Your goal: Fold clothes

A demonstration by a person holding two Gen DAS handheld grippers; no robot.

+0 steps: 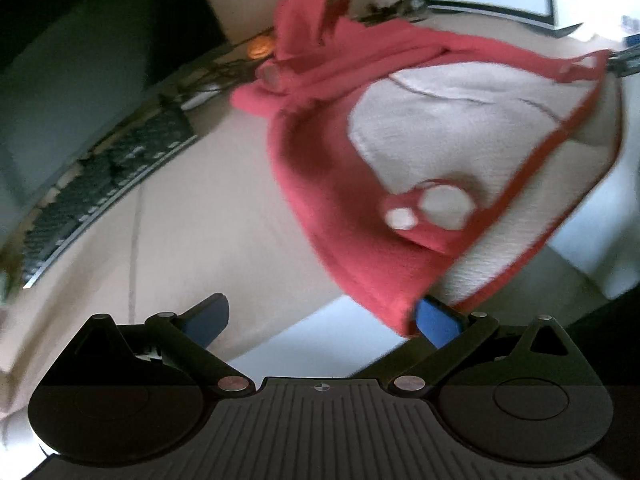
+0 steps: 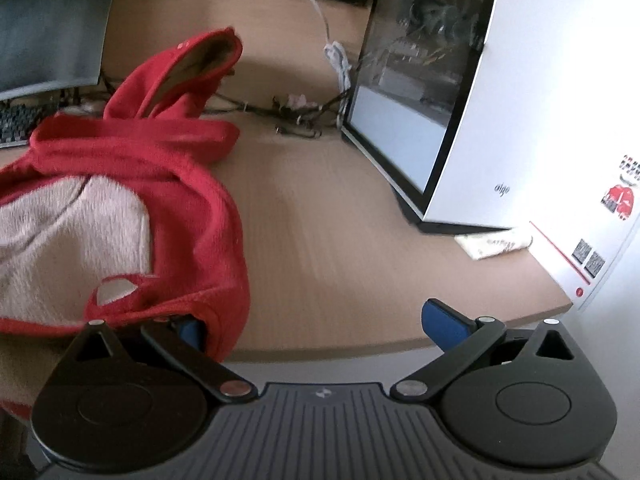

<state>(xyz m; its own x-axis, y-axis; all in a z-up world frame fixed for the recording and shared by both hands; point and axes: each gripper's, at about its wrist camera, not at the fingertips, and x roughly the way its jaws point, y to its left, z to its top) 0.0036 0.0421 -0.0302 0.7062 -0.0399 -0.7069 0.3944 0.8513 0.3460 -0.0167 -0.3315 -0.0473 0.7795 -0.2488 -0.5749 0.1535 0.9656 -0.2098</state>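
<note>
A red hooded garment point(image 1: 320, 168) with a cream fleece lining point(image 1: 440, 128) lies spread on the wooden desk point(image 1: 192, 220), hood end toward the far side. My left gripper point(image 1: 322, 314) is open at the near hem, and its right blue pad point(image 1: 436, 320) touches the fabric edge. In the right wrist view the same garment point(image 2: 184, 184) fills the left side. My right gripper point(image 2: 316, 324) is open too; its left pad point(image 2: 190, 330) is partly covered by the red hem, and the right pad hangs over bare desk point(image 2: 340, 220).
A dark keyboard point(image 1: 100, 184) and a monitor point(image 1: 80, 60) stand along the left. A white computer case point(image 2: 480, 100) with a glass side stands at the right, with cables point(image 2: 296, 116) behind the garment. A printed leaflet point(image 2: 580, 248) lies by the desk's right edge.
</note>
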